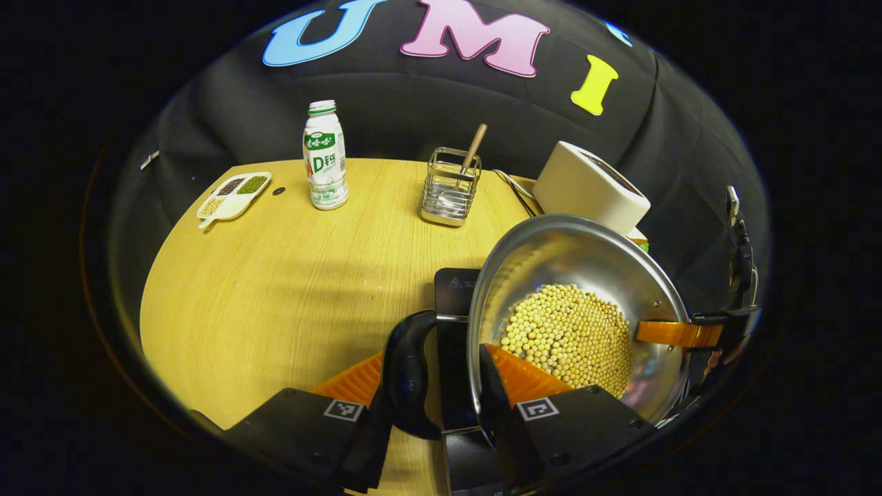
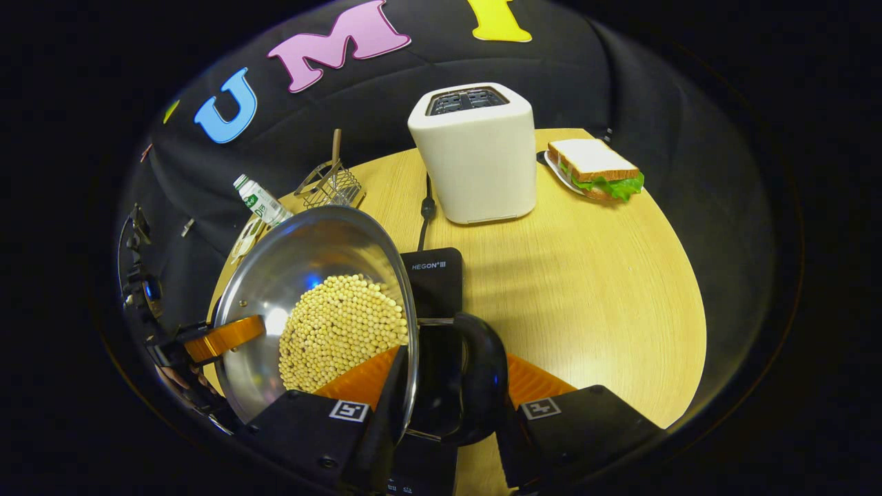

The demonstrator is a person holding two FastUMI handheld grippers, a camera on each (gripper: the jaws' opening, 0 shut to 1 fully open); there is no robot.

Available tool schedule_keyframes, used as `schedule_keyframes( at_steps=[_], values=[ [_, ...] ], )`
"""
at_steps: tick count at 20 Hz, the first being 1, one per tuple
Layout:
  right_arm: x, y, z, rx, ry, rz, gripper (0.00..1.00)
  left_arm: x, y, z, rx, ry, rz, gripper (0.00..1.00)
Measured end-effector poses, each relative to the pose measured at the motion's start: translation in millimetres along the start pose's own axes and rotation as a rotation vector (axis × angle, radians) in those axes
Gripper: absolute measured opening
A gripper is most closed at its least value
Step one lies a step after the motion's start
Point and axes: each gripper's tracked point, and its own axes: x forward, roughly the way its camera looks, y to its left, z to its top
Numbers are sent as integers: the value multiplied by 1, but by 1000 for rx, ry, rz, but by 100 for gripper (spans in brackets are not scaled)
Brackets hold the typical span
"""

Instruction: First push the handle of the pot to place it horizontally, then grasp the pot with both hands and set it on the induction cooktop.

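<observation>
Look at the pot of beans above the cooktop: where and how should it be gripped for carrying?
Grip the pot by its two black loop handles, one gripper from each side, a finger either side of the loop. The handles sit opposite, so the beans stay level. Left gripper and right gripper appear placed so.

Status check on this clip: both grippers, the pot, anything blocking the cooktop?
Left gripper and right gripper each clamp a black pot handle. Pot of soybeans held tilted over the induction cooktop. Toaster behind, nothing blocking.
</observation>
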Motion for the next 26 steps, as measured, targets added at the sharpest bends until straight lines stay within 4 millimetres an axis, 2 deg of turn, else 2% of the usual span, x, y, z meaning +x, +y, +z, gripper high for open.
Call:
schedule_keyframes(
  at_steps=[3,6,7,8,9,13,16,19,24,26],
  values=[
    [-2,-2,-1,3,11,-11,65,-1,-1,0,-13,8,0,66],
    [-7,-6,0,-15,-4,-33,68,-2,-11,-2,-36,11,-48,67],
    [-11,-8,1,2,-3,-44,76,-5,-13,-1,-48,5,-58,71],
    [-16,-9,5,25,-16,-48,78,-8,-9,-1,-55,-1,-43,86],
    [-23,-7,9,45,-39,-44,100,-11,-7,0,-63,-12,-31,96],
    [-61,-1,21,59,-132,-68,99,-48,-16,6,-104,-81,-67,96],
    [-97,6,24,13,-214,-101,99,-87,-3,16,-84,-165,-27,95],
    [-140,13,39,-27,-319,-132,99,-138,2,34,-66,-277,-3,95],
    [-221,39,73,-97,-583,-152,99,-247,19,74,7,-559,95,95],
    [-254,55,82,-100,-708,-123,99,-287,22,79,44,-650,131,95]
  ],
)
